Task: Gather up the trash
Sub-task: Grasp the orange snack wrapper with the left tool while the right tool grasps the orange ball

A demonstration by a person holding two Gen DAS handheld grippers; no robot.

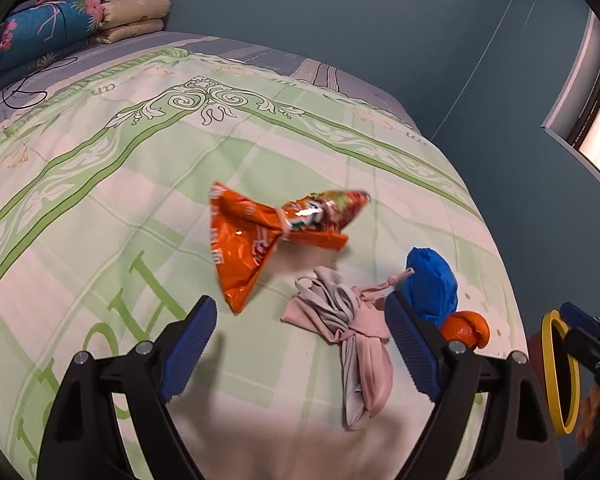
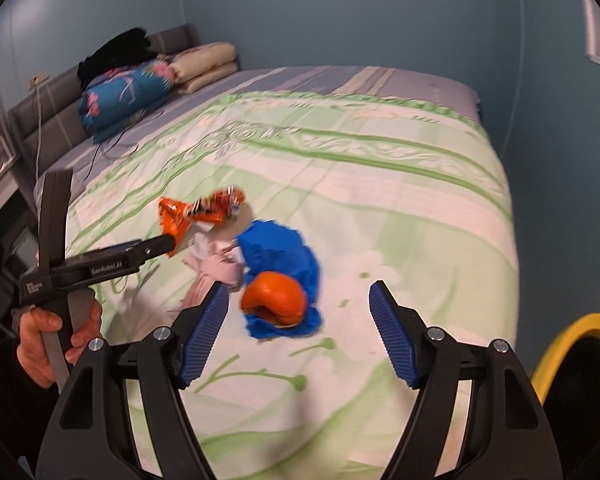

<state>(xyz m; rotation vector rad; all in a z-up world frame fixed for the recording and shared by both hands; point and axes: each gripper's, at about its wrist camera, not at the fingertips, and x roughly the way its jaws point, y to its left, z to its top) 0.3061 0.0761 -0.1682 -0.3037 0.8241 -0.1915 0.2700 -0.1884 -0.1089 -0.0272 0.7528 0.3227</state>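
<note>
A crumpled orange snack bag [image 1: 260, 236] lies on the green patterned bedspread [image 1: 100, 200]. Nearer me lie a knotted pink-grey cloth [image 1: 352, 336], a blue crumpled wrapper [image 1: 432, 284] and an orange peel [image 1: 466, 330]. My left gripper [image 1: 300, 308] hovers open above the bed, short of the bag, with the cloth beside its right finger. My right gripper [image 2: 298, 290] is open too, and the orange peel [image 2: 276, 298] and blue wrapper [image 2: 280, 252] lie just beyond its left finger. Nothing is pressed between either pair of pads. The right wrist view also shows the snack bag [image 2: 196, 212] and the cloth [image 2: 216, 268].
A black bin with a yellow rim [image 2: 572, 332] stands at the bed's near right corner, and its yellow rim [image 1: 556, 372] also shows at the right of the left wrist view. A hand [image 2: 56, 332] holds the left gripper's handle. Folded quilts [image 2: 128, 92] and a black cable [image 1: 24, 88] lie at the headboard end. Blue walls border the bed.
</note>
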